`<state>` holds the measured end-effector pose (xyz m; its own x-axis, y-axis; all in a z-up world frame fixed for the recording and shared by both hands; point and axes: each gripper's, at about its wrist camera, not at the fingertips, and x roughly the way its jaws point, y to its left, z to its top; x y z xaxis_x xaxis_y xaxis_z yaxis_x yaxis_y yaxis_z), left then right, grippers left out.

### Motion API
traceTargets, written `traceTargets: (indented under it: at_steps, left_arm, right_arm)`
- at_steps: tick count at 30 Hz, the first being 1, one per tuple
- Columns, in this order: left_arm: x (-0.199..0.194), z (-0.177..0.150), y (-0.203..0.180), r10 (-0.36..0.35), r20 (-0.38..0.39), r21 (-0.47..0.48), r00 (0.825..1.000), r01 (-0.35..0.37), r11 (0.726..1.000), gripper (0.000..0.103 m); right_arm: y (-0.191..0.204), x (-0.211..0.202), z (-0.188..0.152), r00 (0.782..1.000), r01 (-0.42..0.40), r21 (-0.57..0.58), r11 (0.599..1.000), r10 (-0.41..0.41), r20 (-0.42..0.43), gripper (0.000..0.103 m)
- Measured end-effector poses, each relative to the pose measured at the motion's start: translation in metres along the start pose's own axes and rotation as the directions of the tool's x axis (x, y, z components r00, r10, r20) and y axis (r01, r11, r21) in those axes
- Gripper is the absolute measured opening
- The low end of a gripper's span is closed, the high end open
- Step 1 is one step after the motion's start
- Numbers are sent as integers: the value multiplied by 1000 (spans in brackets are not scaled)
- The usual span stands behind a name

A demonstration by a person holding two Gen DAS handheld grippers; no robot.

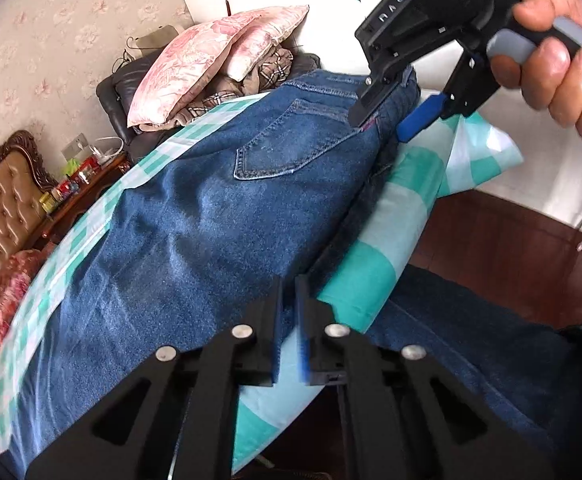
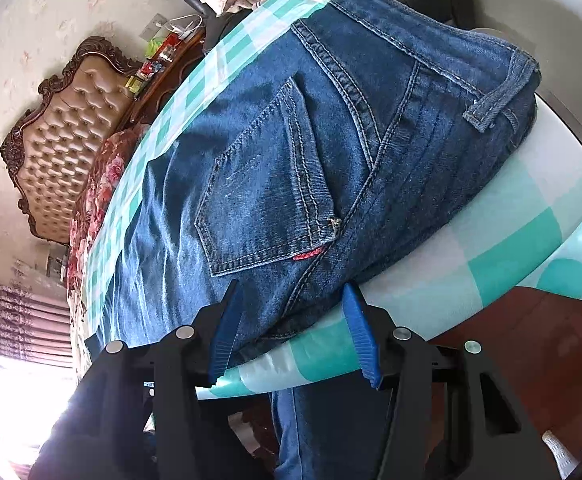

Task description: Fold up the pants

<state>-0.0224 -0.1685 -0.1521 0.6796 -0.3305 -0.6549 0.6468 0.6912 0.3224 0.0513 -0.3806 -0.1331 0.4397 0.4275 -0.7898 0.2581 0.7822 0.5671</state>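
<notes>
- Blue denim pants (image 2: 291,168) are lying flat on a table covered with a teal-and-white checked cloth (image 2: 503,260), back side up, one back pocket (image 1: 287,148) showing.
- Their long axis is running along the table: the waistband (image 2: 431,40) is pointing toward the far end near the pink pillow (image 1: 211,52), and the legs are stretching toward the near end; some denim is hanging over the near table edge.
- The left gripper (image 1: 289,312) is sitting at the near edge of the pants with its jaws almost pressed together, denim caught in the narrow gap.
- The right gripper (image 2: 291,320) is standing spread, its blue pads (image 2: 355,316) straddling the seat seam at the table's edge without pinching it; in the left wrist view a hand (image 1: 563,72) is holding it by the waistband end.
- The table is standing in a bedroom: a tufted headboard (image 2: 63,128), floral bedding, flowered wallpaper, a cluttered nightstand (image 1: 83,184), a dark armchair and a red-brown wood floor (image 1: 511,248).
</notes>
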Motion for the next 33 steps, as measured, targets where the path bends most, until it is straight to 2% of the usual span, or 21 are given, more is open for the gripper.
traceTargets:
  at_steps: [1, 2, 4, 7, 11, 18, 20, 21, 23, 28, 30, 33]
  left_arm:
    - [0, 0, 0, 9, 2, 6, 1000, -9, 1000, 15]
    - [-1, -1, 0, 7, 1, 3, 1000, -7, 1000, 15]
    - [-4, 0, 4, 4, 0, -8, 1000, -4, 1000, 15]
    - [-10, 0, 10, 9, 13, -22, 1000, -9, 1000, 15]
    - [-12, -5, 10, 27, -1, -8, 1000, -27, 1000, 15]
    - [-6, -10, 7, 63, -22, 37, 998, -62, 997, 21]
    - [-3, -9, 7, 62, -25, 38, 998, -62, 997, 12]
    - [-3, -8, 8, 72, -20, 32, 997, -72, 997, 1]
    - [-6, -7, 11, 70, -10, 20, 997, -70, 997, 1]
    - [-11, -3, 16, 72, 6, 11, 997, -72, 997, 1]
    - [-13, -1, 17, 73, 11, 9, 997, -74, 997, 1]
    - [-15, 1, 19, 74, 16, -3, 997, -74, 997, 1]
  right_arm:
    - [-1, -1, 0, 1000, 1, 3, 1000, -1, 1, 47]
    - [0, -3, 0, 1000, 9, 1, 1000, -9, 8, 38]
    - [0, -5, 2, 999, 29, -5, 1000, -29, 20, 26]
    - [3, -10, 3, 999, 33, -30, 999, -32, 30, 21]
    - [9, -13, 3, 998, 45, -55, 997, -43, 43, 20]
    - [10, -16, 6, 999, 32, -53, 998, -30, 40, 20]
    - [3, -13, 8, 1000, 12, -7, 1000, -12, 17, 25]
    - [0, -12, 8, 1000, 15, 7, 1000, -15, 9, 25]
    - [-3, -14, 7, 1000, 20, 18, 1000, -20, 2, 27]
    - [-6, -24, 6, 999, -43, 58, 997, 43, -1, 27]
    - [-1, -23, 6, 997, -75, 56, 996, 76, -21, 27]
    - [4, -18, 4, 995, -81, 52, 995, 83, -47, 27]
